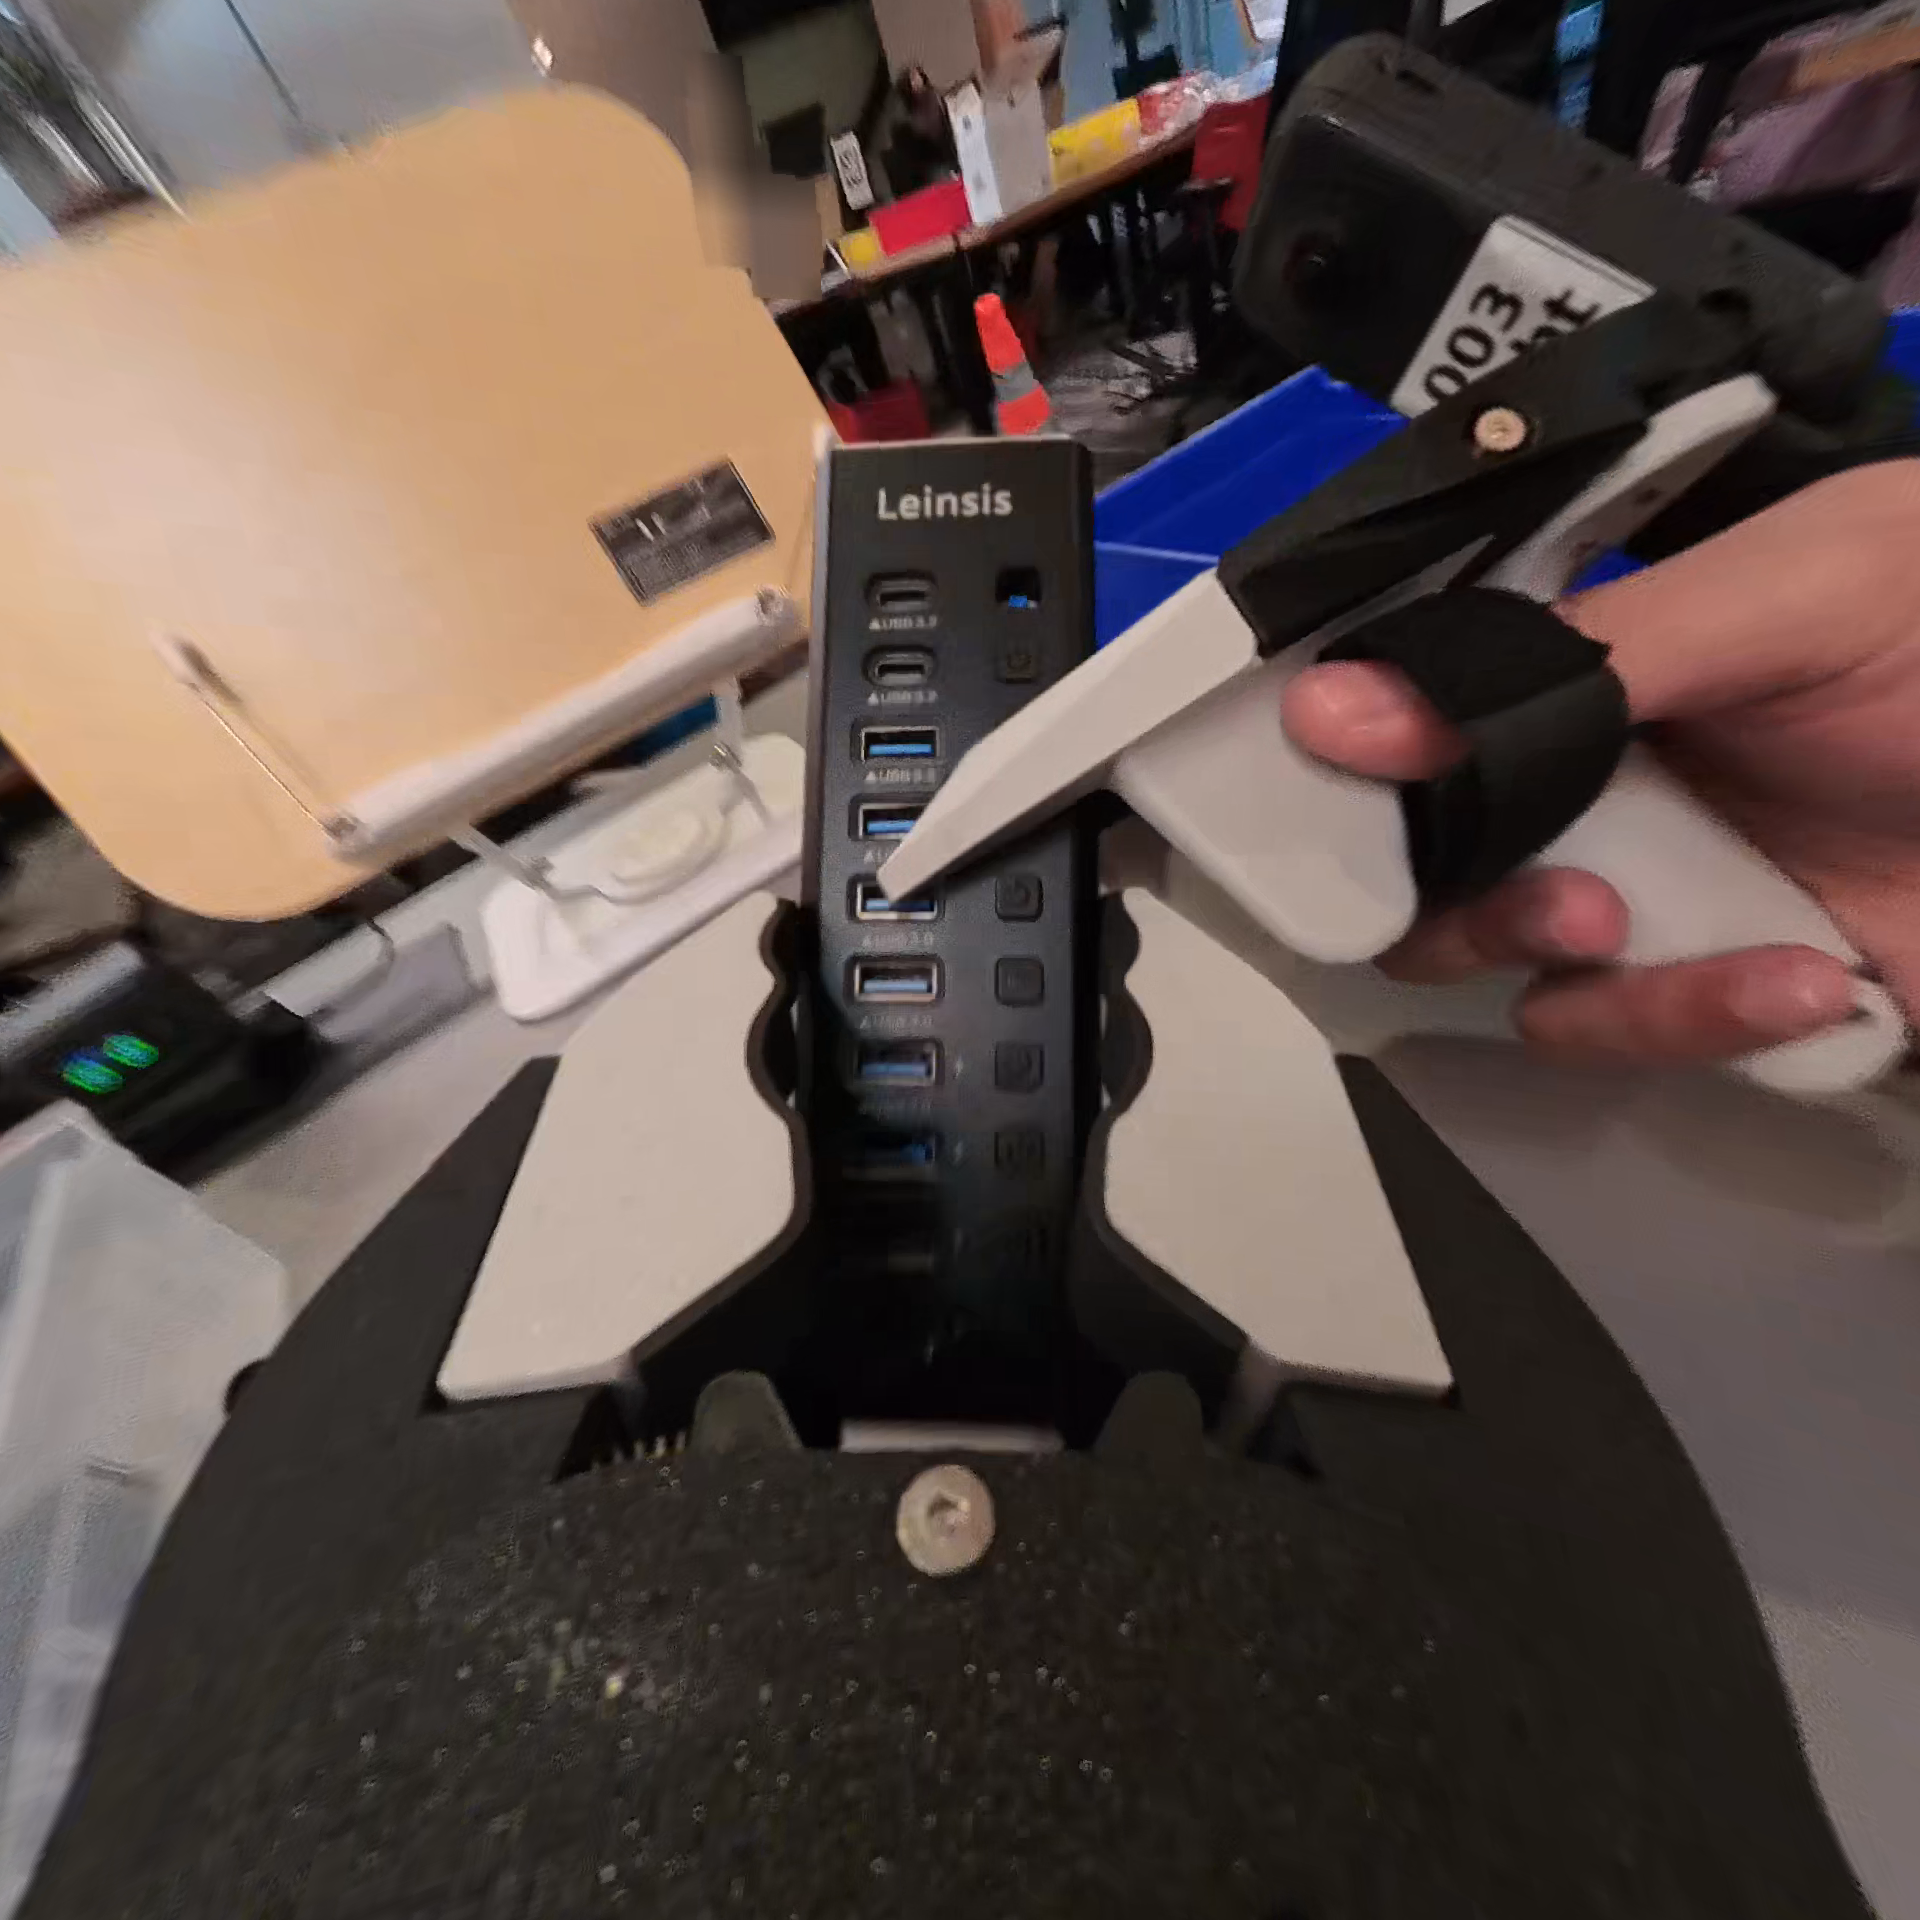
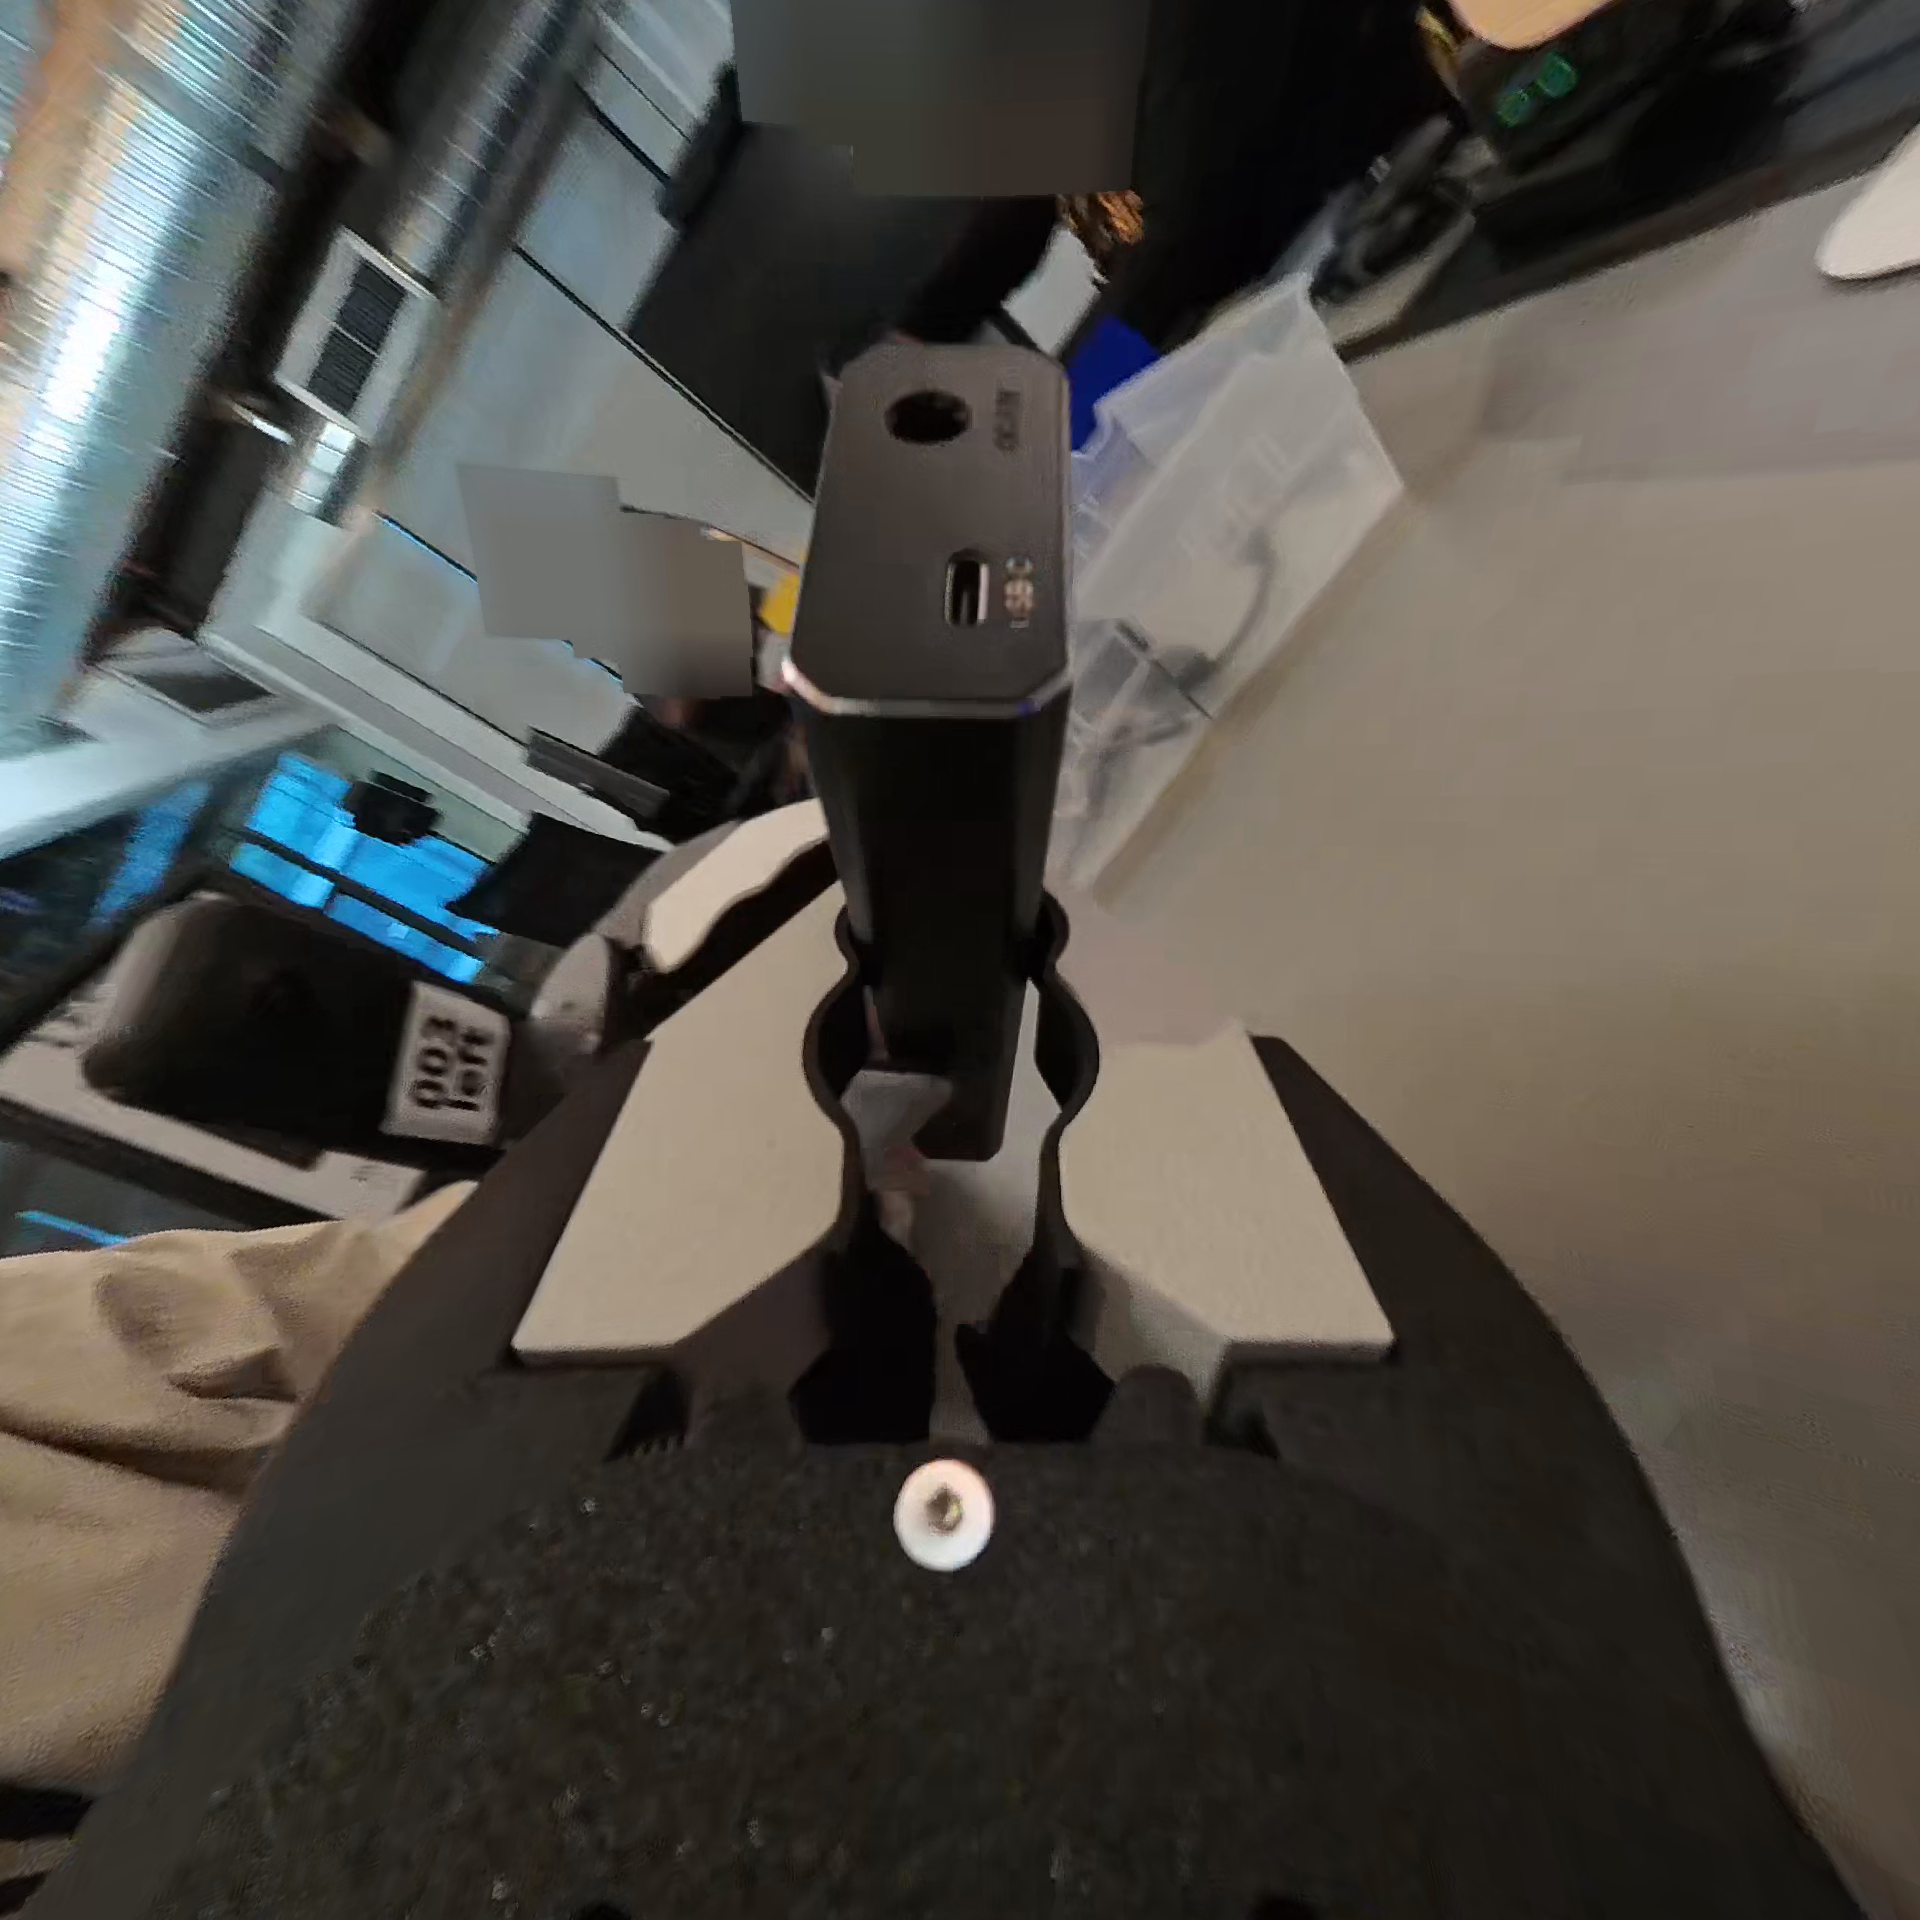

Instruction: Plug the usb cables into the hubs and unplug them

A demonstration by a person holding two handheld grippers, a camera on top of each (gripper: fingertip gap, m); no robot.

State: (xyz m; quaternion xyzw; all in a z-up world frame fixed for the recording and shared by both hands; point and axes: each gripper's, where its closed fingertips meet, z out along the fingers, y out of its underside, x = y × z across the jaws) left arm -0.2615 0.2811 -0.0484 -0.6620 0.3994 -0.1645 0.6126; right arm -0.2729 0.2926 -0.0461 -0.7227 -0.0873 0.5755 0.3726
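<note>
Both hand-held grippers (image 1: 948, 925) clamped on hub (image 1: 951, 727)

Left gripper (image 1: 948, 935): fingers closed around hub (image 1: 951, 790). Right gripper (image 1: 904, 883): hand-held, angled in, tip apparently touching hub face.

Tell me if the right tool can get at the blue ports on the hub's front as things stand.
Likely yes: the left tool holds the hub upright, port face bare, and a fingertip of the right tool lies against that face at a blue port. Nothing lies between.
</note>
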